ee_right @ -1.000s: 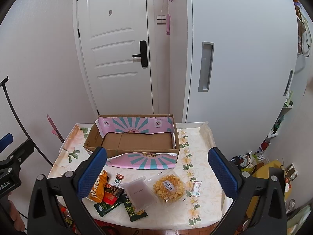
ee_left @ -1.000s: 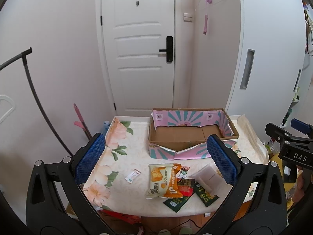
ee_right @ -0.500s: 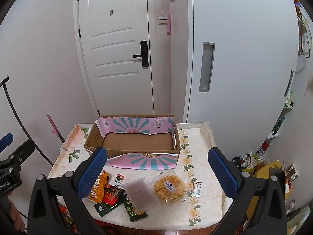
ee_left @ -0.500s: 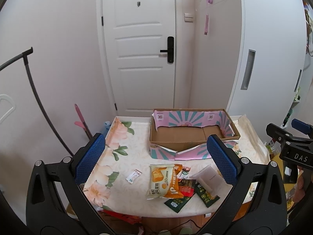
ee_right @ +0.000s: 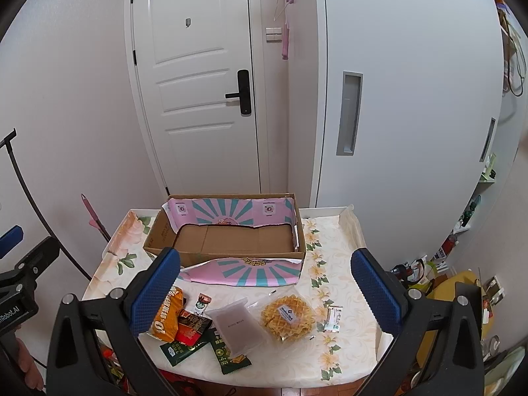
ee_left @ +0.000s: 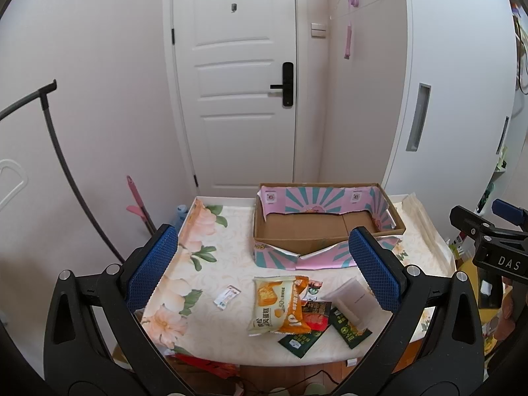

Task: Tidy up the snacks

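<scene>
An empty cardboard box (ee_left: pixel 316 227) (ee_right: pixel 231 237) with pink and teal flaps stands at the back of a floral-covered table (ee_left: pixel 204 264) (ee_right: pixel 343 264). Snacks lie along the front edge: an orange cake packet (ee_left: pixel 277 303) (ee_right: pixel 166 313), a red packet (ee_right: pixel 189 325), dark green packets (ee_left: pixel 302 341) (ee_right: pixel 231 356), a frosted pouch (ee_left: pixel 354 298) (ee_right: pixel 236 326), a bagged waffle (ee_right: pixel 287 318) and small sachets (ee_left: pixel 226 295) (ee_right: pixel 334 318). My left gripper (ee_left: pixel 262 269) and right gripper (ee_right: pixel 265 288) are both open and empty, held above and before the table.
A white door (ee_left: pixel 237 82) and a white cabinet (ee_right: pixel 396 99) stand behind the table. A black curved pole (ee_left: pixel 62 165) and a pink-handled tool (ee_left: pixel 138 201) are at the left. Clutter sits on the floor at the right (ee_right: pixel 429 274).
Both views have shifted very slightly. The snacks and the box have not moved, and both grippers stay open.
</scene>
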`<action>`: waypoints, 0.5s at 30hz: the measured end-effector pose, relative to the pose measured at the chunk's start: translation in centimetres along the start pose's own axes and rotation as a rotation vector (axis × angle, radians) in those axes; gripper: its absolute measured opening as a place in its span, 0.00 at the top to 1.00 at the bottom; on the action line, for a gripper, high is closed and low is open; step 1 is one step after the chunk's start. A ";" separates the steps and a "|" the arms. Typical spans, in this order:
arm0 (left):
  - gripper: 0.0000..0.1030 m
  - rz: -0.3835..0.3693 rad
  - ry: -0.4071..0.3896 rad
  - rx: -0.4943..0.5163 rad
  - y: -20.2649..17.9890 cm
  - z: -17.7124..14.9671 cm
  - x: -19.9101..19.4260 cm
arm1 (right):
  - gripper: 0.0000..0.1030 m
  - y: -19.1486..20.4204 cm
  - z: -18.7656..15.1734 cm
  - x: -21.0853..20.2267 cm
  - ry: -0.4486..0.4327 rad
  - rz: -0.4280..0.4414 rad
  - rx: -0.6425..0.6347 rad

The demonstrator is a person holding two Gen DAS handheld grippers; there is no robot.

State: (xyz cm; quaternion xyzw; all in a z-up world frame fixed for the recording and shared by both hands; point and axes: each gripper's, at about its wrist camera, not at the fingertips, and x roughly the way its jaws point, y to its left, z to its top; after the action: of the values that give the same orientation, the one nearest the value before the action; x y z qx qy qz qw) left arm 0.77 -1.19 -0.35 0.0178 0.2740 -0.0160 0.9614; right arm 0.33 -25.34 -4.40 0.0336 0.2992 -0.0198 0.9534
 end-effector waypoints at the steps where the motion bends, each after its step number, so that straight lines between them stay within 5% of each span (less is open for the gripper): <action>1: 0.00 0.001 -0.001 0.000 0.0 0.0 0.0 | 0.00 0.0 0.0 0.0 -0.001 -0.001 0.001; 15: 0.00 0.009 0.029 -0.034 1.3 0.0 0.3 | 0.00 -0.4 0.4 0.0 0.011 0.004 0.011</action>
State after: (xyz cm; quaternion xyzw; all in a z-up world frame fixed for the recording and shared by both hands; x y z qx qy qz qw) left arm 1.09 0.11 -0.51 0.0029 0.2882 -0.0069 0.9575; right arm 0.53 -25.76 -4.13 0.0397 0.3042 -0.0193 0.9516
